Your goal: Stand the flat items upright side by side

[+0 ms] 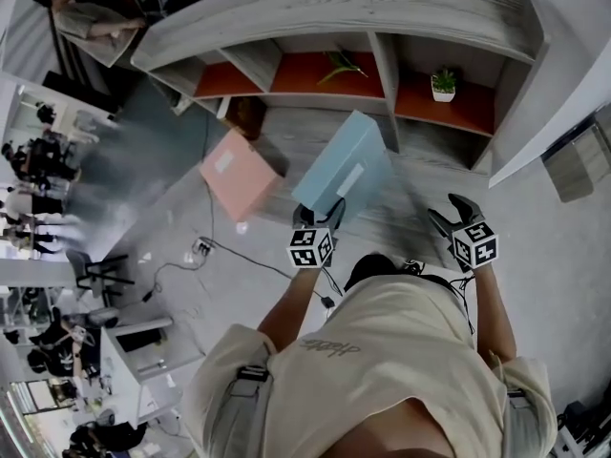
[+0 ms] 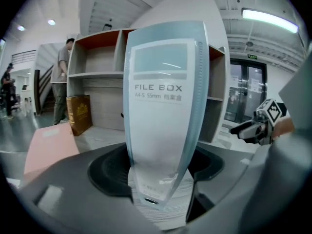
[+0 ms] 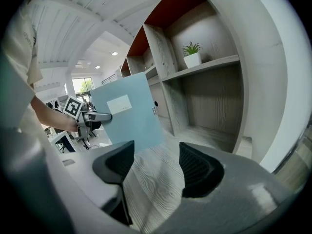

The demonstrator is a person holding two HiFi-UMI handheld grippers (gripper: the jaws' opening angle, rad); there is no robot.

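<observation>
Grey shelving (image 1: 334, 12) with orange backs holds a plant (image 1: 443, 82).

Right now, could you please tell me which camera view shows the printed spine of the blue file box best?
The left gripper view: the blue file box stands between the left hand-held gripper's jaws, spine lettering readable. The right gripper view shows only its broad face; the head view shows it small, from above.

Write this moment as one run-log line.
left gripper: grips blue file box, raised | right gripper: open, empty | pink box: lying flat
</observation>
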